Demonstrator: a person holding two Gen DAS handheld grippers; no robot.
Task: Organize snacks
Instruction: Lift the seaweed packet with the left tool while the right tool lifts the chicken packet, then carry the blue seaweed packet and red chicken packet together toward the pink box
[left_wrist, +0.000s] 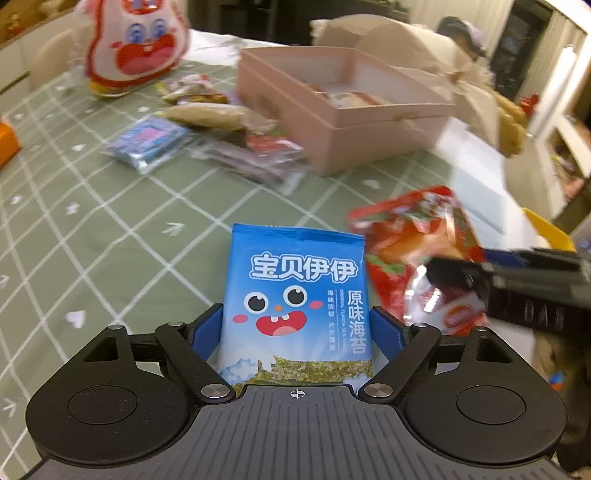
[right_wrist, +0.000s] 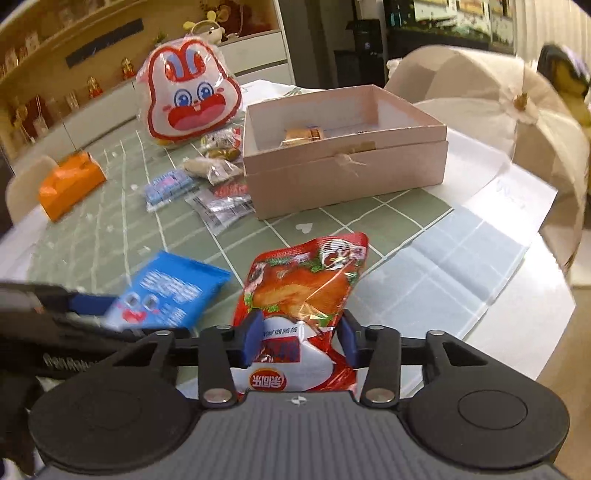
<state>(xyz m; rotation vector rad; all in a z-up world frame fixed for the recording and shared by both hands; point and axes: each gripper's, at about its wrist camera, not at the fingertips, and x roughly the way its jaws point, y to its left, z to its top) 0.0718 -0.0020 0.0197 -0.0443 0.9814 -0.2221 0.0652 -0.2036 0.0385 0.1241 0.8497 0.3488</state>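
Note:
A blue seaweed packet (left_wrist: 295, 302) with a cartoon face stands upright between the blue pads (left_wrist: 205, 326) of my left gripper (left_wrist: 297, 326), which is shut on it above the green checked tablecloth (left_wrist: 110, 229). My right gripper (right_wrist: 301, 338) is shut on a red snack packet (right_wrist: 306, 284), its pads (right_wrist: 253, 339) pinching the packet's lower part. The two held packets hang side by side; the red packet (left_wrist: 410, 236) shows at the right of the left wrist view and the blue packet (right_wrist: 170, 291) at the left of the right wrist view. An open pink box (right_wrist: 347, 173) stands farther back with a small snack (right_wrist: 303, 134) inside.
Left of the box lies a pile of loose snack packets (right_wrist: 207, 173), and behind it a large bunny-shaped bag (right_wrist: 188, 96). An orange tissue box (right_wrist: 70, 181) sits at the far left. A white paper sheet (right_wrist: 461, 258) covers the table's right side. Beige chairs (right_wrist: 480, 85) stand beyond.

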